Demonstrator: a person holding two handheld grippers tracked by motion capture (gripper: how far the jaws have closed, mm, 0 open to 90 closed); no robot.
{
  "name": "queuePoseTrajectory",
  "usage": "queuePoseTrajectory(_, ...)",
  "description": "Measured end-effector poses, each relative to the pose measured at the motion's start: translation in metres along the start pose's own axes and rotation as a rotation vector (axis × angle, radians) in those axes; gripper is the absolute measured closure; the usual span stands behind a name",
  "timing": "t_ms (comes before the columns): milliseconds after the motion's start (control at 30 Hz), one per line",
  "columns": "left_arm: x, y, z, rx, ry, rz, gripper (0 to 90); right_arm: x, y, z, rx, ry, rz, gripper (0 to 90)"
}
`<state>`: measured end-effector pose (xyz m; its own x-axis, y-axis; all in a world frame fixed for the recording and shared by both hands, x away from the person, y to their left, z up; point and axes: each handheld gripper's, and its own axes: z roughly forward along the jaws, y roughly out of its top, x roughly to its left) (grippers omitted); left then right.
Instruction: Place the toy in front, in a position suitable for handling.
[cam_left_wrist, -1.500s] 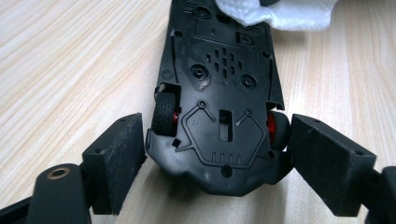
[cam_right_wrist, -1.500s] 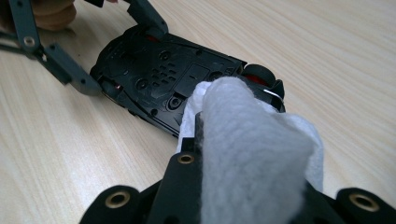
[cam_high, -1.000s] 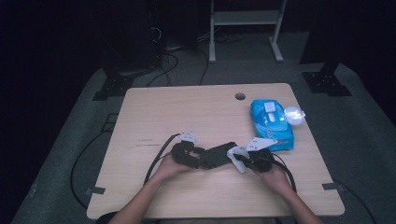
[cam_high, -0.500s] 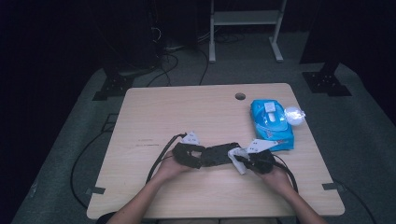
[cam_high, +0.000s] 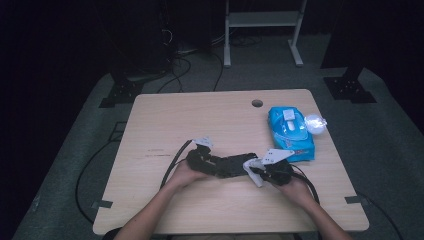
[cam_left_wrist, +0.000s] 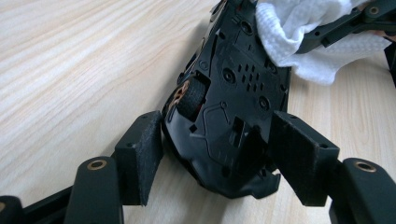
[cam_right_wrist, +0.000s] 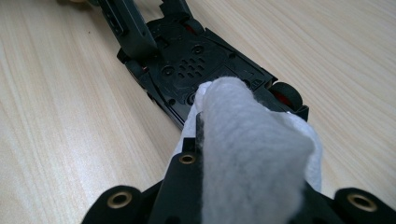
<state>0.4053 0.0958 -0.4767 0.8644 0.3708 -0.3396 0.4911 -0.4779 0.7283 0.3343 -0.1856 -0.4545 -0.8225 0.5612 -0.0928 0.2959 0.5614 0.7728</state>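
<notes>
On the pale wooden table (cam_high: 165, 120), ringed by dark floor, the right tool (cam_right_wrist: 243, 154) clenches a white wipe (cam_right_wrist: 252, 154).

Grey carpet (cam_high: 385, 150), dark room, perhaps a white stand (cam_high: 262, 20) behind.

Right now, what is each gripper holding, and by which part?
Left gripper clamps the upturned toy car across one end. Right gripper pinches a folded white wipe against its underside.

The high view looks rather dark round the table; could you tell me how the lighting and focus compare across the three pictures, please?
High view: only the table is lit, the surrounding floor near black; a glare spot sits beside the blue wipe pack. Left gripper view: bright and even, the toy car sharp. Right gripper view: the white wipe up close is blurred, the car's underside sharper.
</notes>
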Motion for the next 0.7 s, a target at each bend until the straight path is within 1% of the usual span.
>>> queuePoseTrajectory(67, 0.0, 0.0, -0.001, 0.009, 0.005, -0.001, 35.2, 0.0, -0.003, 0.0, -0.024, 0.0, 0.016, 84.4)
queuePoseTrajectory(100, -0.001, 0.001, -0.001, 0.01, 0.008, -0.001, 35.2, -0.001, -0.006, 0.0, -0.045, 0.005, 0.029, 84.4)
queuePoseTrajectory(133, -0.002, 0.001, -0.001, 0.01, 0.012, -0.002, 35.2, -0.002, -0.007, 0.0, -0.053, 0.015, 0.04, 84.4)
queuePoseTrajectory(200, -0.003, 0.0, -0.001, 0.007, 0.021, 0.004, 35.1, -0.004, -0.007, 0.0, -0.053, 0.025, 0.047, 84.3)
queuePoseTrajectory(233, -0.004, 0.0, -0.001, 0.003, 0.03, 0.016, 35.1, -0.004, -0.007, 0.0, -0.051, 0.026, 0.053, 84.3)
queuePoseTrajectory(300, -0.007, -0.001, -0.001, -0.014, 0.05, 0.025, 35.1, -0.004, -0.007, 0.0, -0.049, 0.023, 0.06, 84.4)
queuePoseTrajectory(400, -0.013, -0.003, -0.002, -0.029, 0.091, 0.051, 35.3, -0.002, -0.004, 0.0, -0.034, 0.012, 0.059, 84.3)
queuePoseTrajectory(467, -0.014, -0.003, -0.002, -0.032, 0.101, 0.057, 35.4, -0.002, -0.003, 0.0, -0.028, 0.009, 0.066, 84.3)
queuePoseTrajectory(500, -0.014, -0.003, -0.002, -0.031, 0.101, 0.058, 35.4, -0.003, -0.003, 0.0, -0.027, 0.012, 0.073, 84.2)
queuePoseTrajectory(567, -0.014, -0.003, -0.002, -0.031, 0.097, 0.058, 35.4, -0.006, 0.0, -0.002, -0.004, 0.014, 0.086, 83.9)
queuePoseTrajectory(600, -0.013, -0.004, -0.002, -0.036, 0.093, 0.052, 35.5, -0.006, 0.001, -0.004, -0.001, 0.006, 0.09, 84.0)
queuePoseTrajectory(633, -0.013, -0.004, -0.002, -0.038, 0.089, 0.052, 35.7, -0.01, 0.003, -0.008, -0.014, 0.004, 0.109, 84.0)
queuePoseTrajectory(667, -0.012, -0.004, -0.002, -0.04, 0.085, 0.052, 36.0, -0.012, 0.004, -0.01, -0.016, 0.02, 0.139, 84.0)
queuePoseTrajectory(700, -0.012, -0.004, -0.001, -0.043, 0.083, 0.051, 36.3, -0.015, 0.006, -0.012, -0.013, 0.047, 0.165, 84.0)
